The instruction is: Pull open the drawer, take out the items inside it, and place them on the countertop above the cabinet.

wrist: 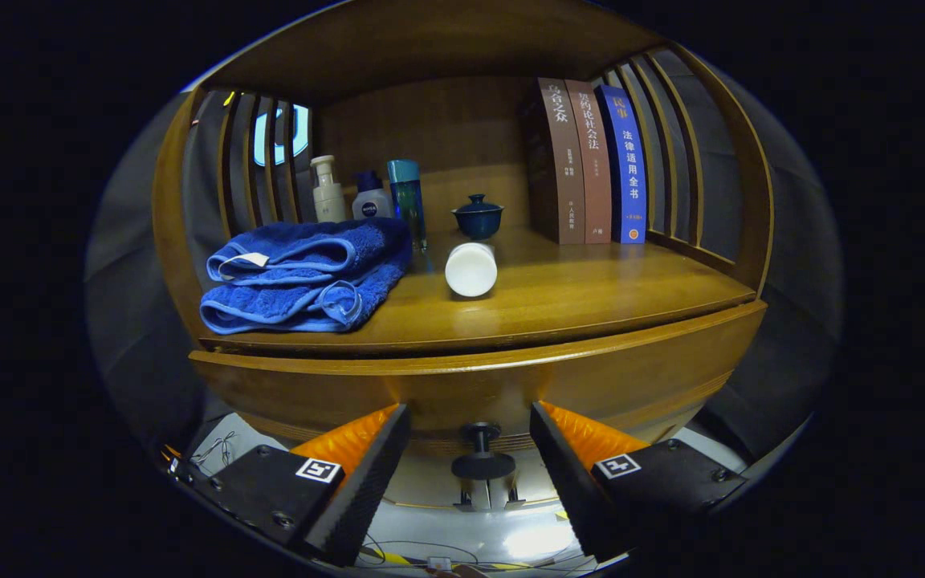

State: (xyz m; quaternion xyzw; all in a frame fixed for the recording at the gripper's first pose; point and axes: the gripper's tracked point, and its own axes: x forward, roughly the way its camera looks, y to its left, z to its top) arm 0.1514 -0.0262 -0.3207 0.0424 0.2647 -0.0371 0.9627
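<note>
Gripper: the gripper (470,457) has its fingers spread wide and holds nothing — they stand on both sides of the drawer knob (481,459), not touching it.
Drawer: the drawer front (631,373) looks closed, flush under the countertop (591,297); what is inside it I cannot tell.
Knob: a small dark knob on a short stem, in the middle of the drawer front, just ahead and between the fingers.
Countertop: it carries a folded blue towel (302,277), a white bottle lying on its side (471,269), a dark blue lidded cup (478,215), three toiletry bottles (368,193) at the back and three standing books (591,160).
Stage: this fits both a drawer not opened and one closed again after emptying — the white bottle and towel could be from it, or not.
If the pull is wanted: centre the knob between the pads, close on the stem behind the disc, then pull straight back, level, without twisting.
Free place: the bare wood in front of the books.
</note>
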